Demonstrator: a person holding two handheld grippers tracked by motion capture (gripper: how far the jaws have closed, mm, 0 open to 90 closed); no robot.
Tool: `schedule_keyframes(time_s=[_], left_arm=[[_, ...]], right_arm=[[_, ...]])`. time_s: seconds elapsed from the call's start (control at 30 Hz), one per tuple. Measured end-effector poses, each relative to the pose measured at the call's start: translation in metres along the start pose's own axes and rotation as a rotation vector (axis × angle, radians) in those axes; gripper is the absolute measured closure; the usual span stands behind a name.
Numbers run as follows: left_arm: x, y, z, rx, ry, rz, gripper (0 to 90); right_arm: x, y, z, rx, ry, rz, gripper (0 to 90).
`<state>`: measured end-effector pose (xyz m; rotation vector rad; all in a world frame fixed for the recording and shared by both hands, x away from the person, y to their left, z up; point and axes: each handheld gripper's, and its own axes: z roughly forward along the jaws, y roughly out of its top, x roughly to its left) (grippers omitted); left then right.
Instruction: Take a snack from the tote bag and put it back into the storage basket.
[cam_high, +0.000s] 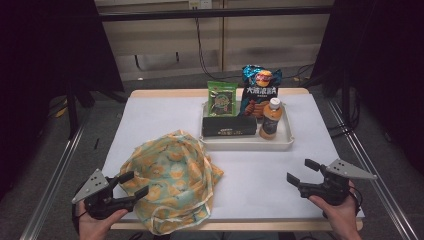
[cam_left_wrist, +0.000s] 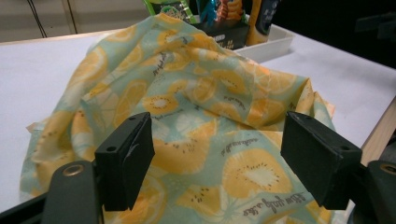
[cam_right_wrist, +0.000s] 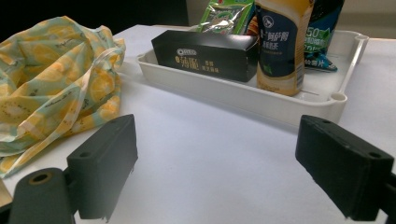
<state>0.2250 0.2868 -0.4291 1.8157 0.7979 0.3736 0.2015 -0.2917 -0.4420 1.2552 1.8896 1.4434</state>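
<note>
hovering at the near left of the counter, the left tongs stand spread at the edge of the lemon-print bag — a crumpled heap of thin cloth, pale green with yellow fruit slices, lying in front of the white tray. it looks light, limp and a little slick, so it will likely sag and slide rather than lift as one piece; a raised fold or the pale piped hem near the rim seems the best place to pinch. the right tongs wait spread over bare counter, holding nothing. in the tray stand a stiff black carton, a smooth orange bottle and two crinkly snack packets — green and blue.
</note>
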Motion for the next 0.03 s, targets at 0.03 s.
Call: schedule_keyframes(time_s=[0.03], left_arm=[[-0.0005,-0.0004,0.0015,0.008,-0.001,0.002,25.1]], right_arm=[[-0.0007,-0.0001,0.0002,0.002,-0.002,-0.001,12.5]])
